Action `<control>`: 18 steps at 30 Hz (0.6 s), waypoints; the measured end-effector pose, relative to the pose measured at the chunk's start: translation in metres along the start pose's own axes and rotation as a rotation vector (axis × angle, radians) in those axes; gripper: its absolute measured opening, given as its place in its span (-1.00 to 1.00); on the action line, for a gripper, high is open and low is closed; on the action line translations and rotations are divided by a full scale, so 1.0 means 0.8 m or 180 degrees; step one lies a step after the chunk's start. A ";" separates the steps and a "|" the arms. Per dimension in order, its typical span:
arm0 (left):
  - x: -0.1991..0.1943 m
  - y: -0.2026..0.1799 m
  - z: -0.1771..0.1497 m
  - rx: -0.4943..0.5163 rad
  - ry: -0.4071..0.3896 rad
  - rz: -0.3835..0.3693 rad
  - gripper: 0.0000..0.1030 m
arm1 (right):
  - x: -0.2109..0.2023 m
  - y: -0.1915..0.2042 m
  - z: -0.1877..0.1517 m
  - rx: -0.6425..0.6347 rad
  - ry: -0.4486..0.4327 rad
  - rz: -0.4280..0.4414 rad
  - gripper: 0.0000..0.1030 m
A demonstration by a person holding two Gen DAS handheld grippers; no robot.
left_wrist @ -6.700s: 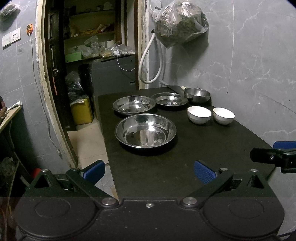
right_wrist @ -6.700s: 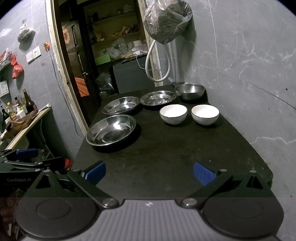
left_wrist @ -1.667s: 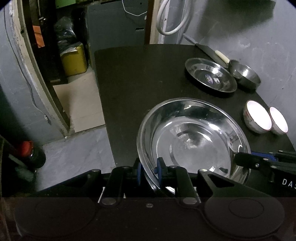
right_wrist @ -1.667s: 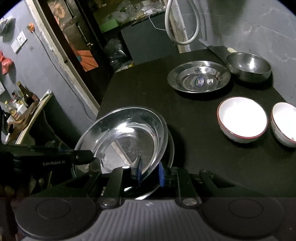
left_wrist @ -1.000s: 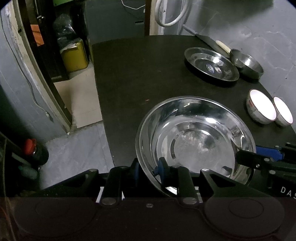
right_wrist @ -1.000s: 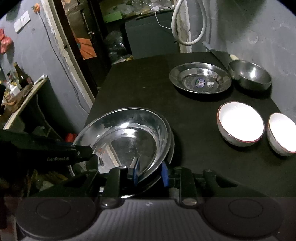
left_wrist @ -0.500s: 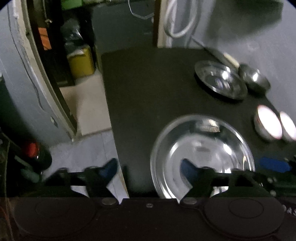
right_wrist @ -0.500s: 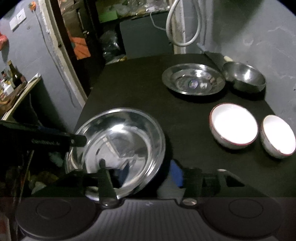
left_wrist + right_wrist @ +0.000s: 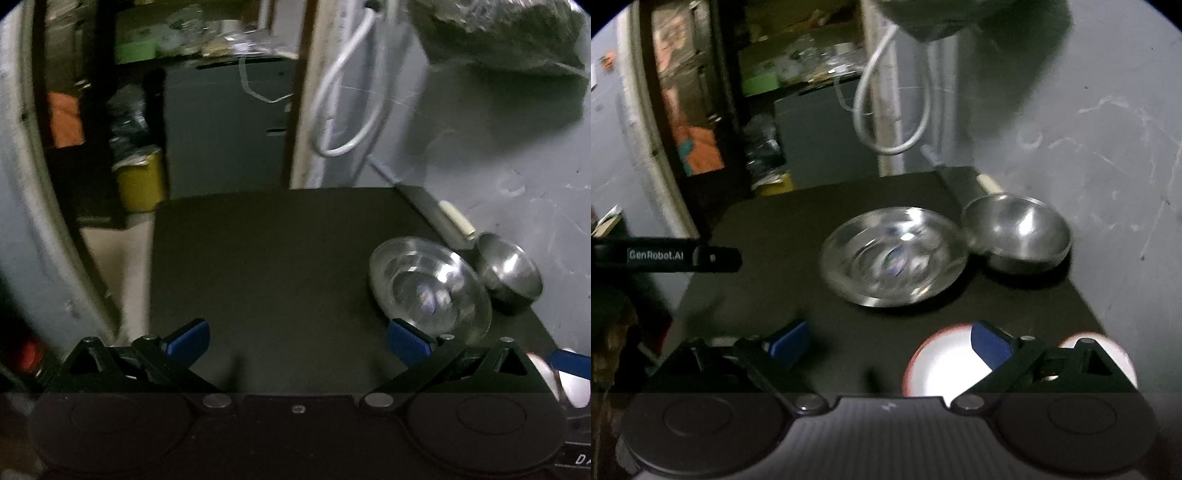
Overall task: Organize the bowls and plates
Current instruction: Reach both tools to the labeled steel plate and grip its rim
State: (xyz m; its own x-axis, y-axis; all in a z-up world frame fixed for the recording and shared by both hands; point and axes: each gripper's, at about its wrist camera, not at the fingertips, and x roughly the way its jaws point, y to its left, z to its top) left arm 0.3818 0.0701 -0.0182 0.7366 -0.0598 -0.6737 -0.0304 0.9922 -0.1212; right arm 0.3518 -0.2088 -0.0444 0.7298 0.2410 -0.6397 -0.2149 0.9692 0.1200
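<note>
Both black grippers carry 2 blue-padded fingers [image 9: 188,338], silver screws and white lettering.

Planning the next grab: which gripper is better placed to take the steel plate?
Probably right. The right gripper is open with the steel plate just ahead of its fingers. For the open left gripper, the plate lies off to its right.

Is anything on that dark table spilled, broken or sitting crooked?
Nothing stands out. The steel plate and steel bowl sit level side by side, and the white bowl is upright. Both views are blurred, so fine damage would not show.
</note>
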 end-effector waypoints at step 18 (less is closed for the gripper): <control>0.125 -0.061 0.030 0.0234 0.0312 -0.0445 0.44 | 0.106 -0.046 0.025 0.0489 0.0305 -0.0053 0.19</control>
State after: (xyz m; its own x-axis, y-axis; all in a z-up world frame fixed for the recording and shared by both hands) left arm 0.4733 0.0183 -0.0620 0.6606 -0.2045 -0.7224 0.1198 0.9786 -0.1675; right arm 0.4349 -0.2228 -0.0880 0.6658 0.2261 -0.7111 -0.0961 0.9710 0.2187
